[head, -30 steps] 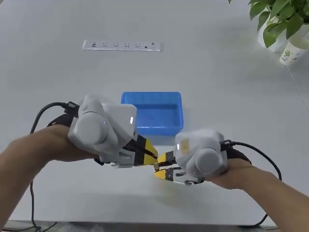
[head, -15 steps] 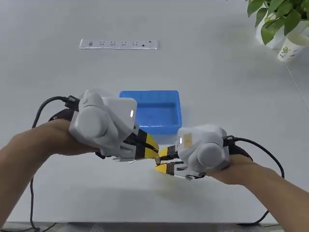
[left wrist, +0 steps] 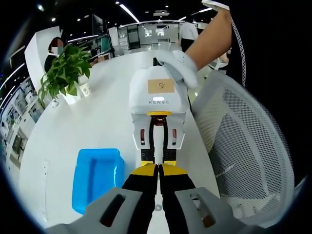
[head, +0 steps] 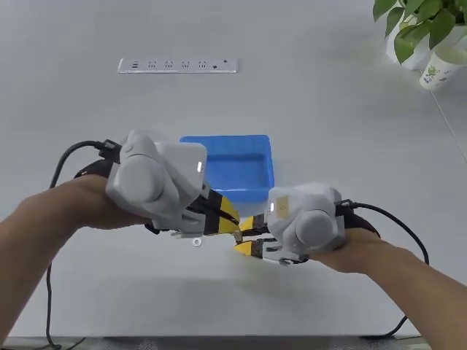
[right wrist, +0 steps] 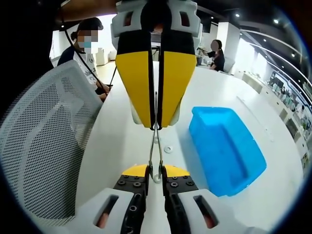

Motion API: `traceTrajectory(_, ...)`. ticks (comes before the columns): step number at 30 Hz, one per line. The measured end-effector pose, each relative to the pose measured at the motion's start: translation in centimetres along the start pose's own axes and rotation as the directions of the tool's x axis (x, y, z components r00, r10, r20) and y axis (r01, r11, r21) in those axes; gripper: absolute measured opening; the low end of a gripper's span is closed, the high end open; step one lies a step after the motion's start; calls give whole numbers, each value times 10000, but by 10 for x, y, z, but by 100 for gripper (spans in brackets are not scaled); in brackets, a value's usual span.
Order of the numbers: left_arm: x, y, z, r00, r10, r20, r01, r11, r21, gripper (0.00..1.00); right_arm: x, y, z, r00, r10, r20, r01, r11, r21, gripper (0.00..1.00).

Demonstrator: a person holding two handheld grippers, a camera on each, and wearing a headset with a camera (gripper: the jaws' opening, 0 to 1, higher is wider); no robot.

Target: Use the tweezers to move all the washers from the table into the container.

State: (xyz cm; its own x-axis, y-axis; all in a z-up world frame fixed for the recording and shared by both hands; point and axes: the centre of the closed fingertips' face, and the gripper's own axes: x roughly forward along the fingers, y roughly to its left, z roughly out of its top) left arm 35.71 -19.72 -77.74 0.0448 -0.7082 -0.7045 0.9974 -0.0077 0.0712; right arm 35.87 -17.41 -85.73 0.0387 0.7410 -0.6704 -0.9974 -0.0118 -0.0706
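Tweezers (right wrist: 155, 141) clamped at both ends by left gripper (left wrist: 159, 168) and right gripper (right wrist: 155, 170), long axis left-right.
No washer seen in them, spread unclear; washer (head: 195, 241) on table (head: 328, 109) just left, under left gripper.

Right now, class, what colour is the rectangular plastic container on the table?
Blue. The rectangular plastic container shows best in the right gripper view.

Blue container (head: 241, 164), silver washer (head: 196, 241), white table (head: 328, 109)
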Motion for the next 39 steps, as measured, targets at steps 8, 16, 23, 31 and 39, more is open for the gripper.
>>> traceTrajectory(8, 3, 1, -2, 9999, -88, -72, 88, 9999, -55, 5, 3, 0, -2, 9999, 99, -32, -99, 9999, 75, 13)
traceTrajectory(16, 6, 2, -5, 9998, -152, -141, 151, 9998, -131, 5, 6, 1, -5, 9998, 198, -77, -196, 9997, 152, 13)
traceTrajectory(23, 8, 3, -6, 9998, -156, -152, 154, 9998, -115, 5, 9, 1, -6, 9997, 208, -89, -206, 9996, 188, 14)
traceTrajectory(31, 9, 5, -5, 9999, -130, -50, 128, 9995, -273, 5, 9, 1, -7, 9998, 184, -69, -182, 9994, 300, 15)
traceTrajectory(39, 9, 7, -4, 9999, -133, 15, 134, 9992, -372, 5, 7, -1, -4, 9999, 138, 93, -143, 9984, 545, 14)
